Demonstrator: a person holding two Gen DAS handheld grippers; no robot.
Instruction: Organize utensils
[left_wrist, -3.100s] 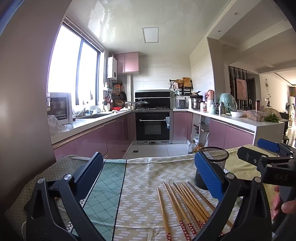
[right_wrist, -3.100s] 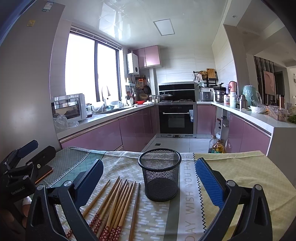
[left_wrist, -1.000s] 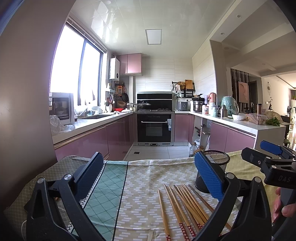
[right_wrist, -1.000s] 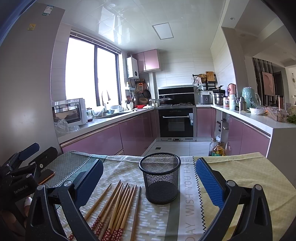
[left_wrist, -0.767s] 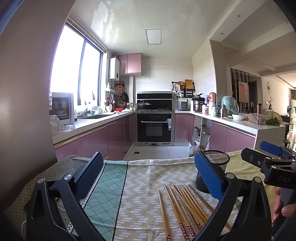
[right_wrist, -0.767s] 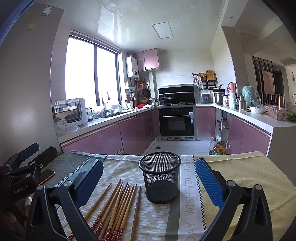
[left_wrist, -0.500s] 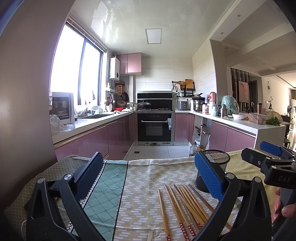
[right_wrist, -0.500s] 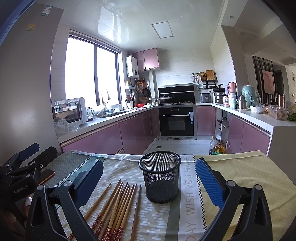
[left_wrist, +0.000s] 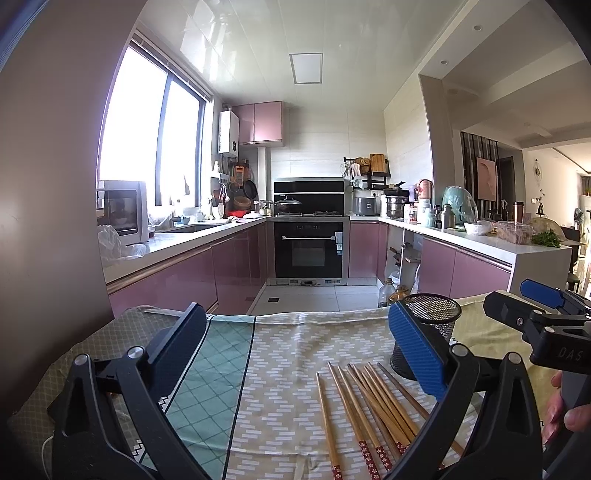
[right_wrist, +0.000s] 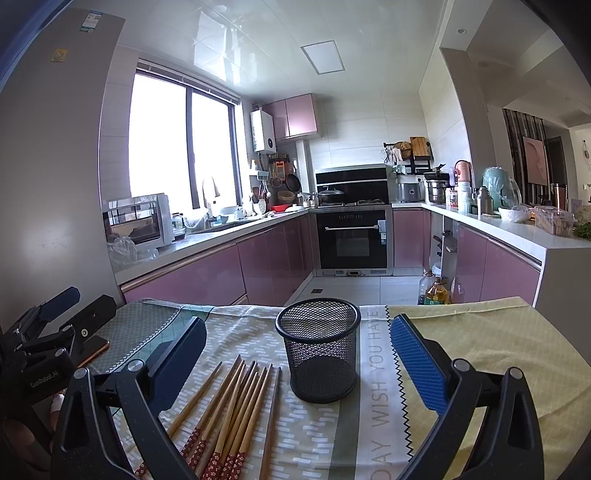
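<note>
Both tongs hung spread wide with nothing between their pads: the left gripper over the cloth toward the table's left side, the right gripper facing the holder. The chopsticks lay fanned in a loose bundle on the tablecloth near the table's front edge, red-patterned ends toward the person. Just beside their tips, closer to the far edge, stood the black mesh holder, upright and seemingly empty. I judged nothing had been picked up yet; the step in hand looked like the first approach. The next move would call for lowering one pair of tongs over a single stick and pinching it clear of its neighbours, which lay touching. The sticks' near ends ran out of view, their count was unclear, and only part of a hand showed.
</note>
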